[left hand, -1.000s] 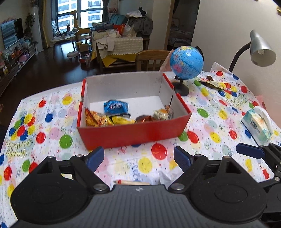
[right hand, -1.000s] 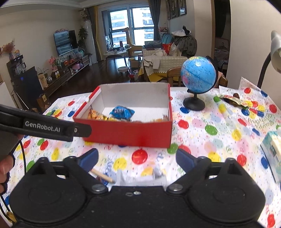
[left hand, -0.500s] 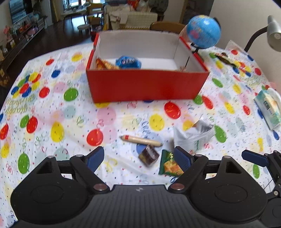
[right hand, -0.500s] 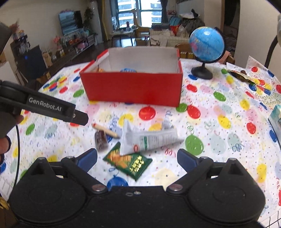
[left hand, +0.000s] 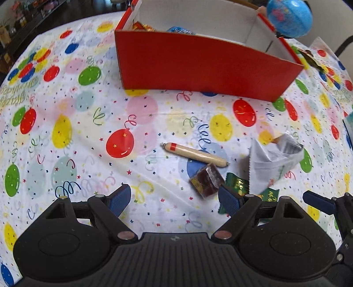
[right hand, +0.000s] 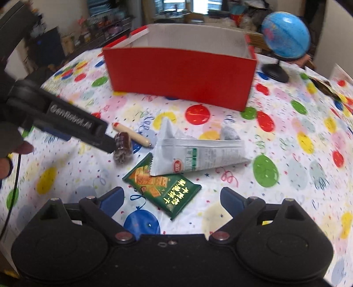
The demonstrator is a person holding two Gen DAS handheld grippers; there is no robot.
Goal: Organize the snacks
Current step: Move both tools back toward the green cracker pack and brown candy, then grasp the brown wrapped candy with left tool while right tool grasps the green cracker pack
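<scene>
Left tool [left hand: 174, 198] wide apart above tablecloth [left hand: 66, 110].

Balloon-print tablecloth [left hand: 66, 123]; blue globe [right hand: 285, 35]; bright window [right hand: 187, 5] behind cluttered shelves [right hand: 106, 28]

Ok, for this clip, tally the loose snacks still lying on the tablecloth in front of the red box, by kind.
Sausage stick: 1
Brown wrapped candy: 1
Green cracker packet: 1
White-grey pouch: 1
Total: 4 loose snacks in front of the red box, not counting what is inside it.
</scene>
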